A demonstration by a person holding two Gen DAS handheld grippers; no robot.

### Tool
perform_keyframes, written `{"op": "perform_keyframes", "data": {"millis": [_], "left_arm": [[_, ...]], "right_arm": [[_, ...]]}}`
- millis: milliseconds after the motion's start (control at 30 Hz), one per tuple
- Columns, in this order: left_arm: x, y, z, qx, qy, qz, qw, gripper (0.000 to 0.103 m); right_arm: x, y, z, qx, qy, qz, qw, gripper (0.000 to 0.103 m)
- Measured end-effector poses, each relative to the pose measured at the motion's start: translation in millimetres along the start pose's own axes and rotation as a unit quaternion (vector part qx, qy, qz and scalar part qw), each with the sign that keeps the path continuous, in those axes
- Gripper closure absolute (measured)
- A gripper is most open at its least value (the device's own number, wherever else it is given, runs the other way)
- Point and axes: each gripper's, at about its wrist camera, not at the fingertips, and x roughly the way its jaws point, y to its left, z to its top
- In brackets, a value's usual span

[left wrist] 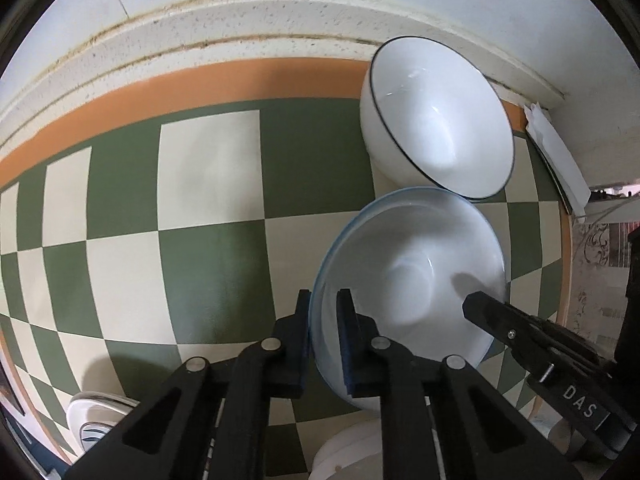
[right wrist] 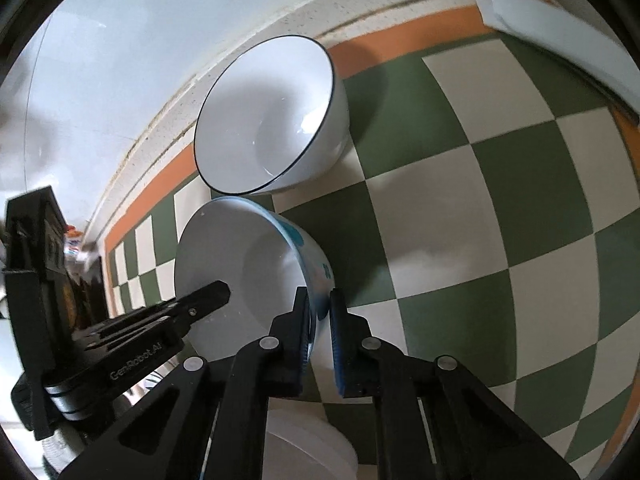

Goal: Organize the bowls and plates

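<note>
A white bowl with a pale blue rim (left wrist: 416, 272) is held up between both grippers, tilted so its inside faces me. My left gripper (left wrist: 324, 320) is shut on its left rim. My right gripper (right wrist: 320, 312) is shut on its right rim, over the blue pattern on its outer wall (right wrist: 304, 248). The right gripper also shows in the left wrist view (left wrist: 480, 304), and the left gripper shows in the right wrist view (right wrist: 216, 292). A white bowl with a thin dark rim (left wrist: 436, 116) stands just behind, by the wall, also in the right wrist view (right wrist: 276, 120).
A green and cream checkered mat with an orange border (left wrist: 208, 184) covers the counter. White paper (left wrist: 560, 160) lies at the mat's right edge. White dishes sit low under the grippers (left wrist: 96, 412) (right wrist: 312, 448). A speckled ledge and wall (left wrist: 240, 24) run behind.
</note>
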Motion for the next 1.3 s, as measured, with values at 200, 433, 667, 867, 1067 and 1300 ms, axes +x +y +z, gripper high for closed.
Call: {"op": "perform_keyframes", "data": {"millis": [200, 433, 667, 867, 1067, 1300], "left_arm": [[-22.5, -9.8, -12.0, 0.011, -0.021, -0.001, 0.9997, 0.093], [-69.0, -17.4, -43.6, 0.031, -0.049, -0.011, 0.9983, 0.093], [-104.1, -17.9, -86.0, 0.053, -0.059, -0.031, 0.9964, 0.093], [-96.7, -14.9, -121.4, 0.057, -0.037, -0.033, 0.9972, 0.093], [-74.4, -11.0, -139.2, 0.055, -0.015, -0.021, 0.9982, 0.093], [-52.9, -13.0, -145.6, 0.059, -0.001, -0.004, 0.9982, 0.093]], "right_arm": [[-15.5, 9.5, -10.7, -0.01, -0.007, 0.002, 1.0, 0.092], [-65.1, 26.7, -43.2, -0.034, -0.031, 0.007, 0.999, 0.092], [-109.9, 34.1, -89.6, -0.055, -0.049, 0.007, 0.997, 0.092], [-120.6, 22.4, -128.1, -0.051, -0.037, 0.014, 0.998, 0.092], [-99.0, 13.0, -152.9, -0.045, -0.01, 0.01, 0.999, 0.092], [-79.3, 3.2, -161.5, -0.043, 0.003, -0.003, 0.999, 0.092]]}}
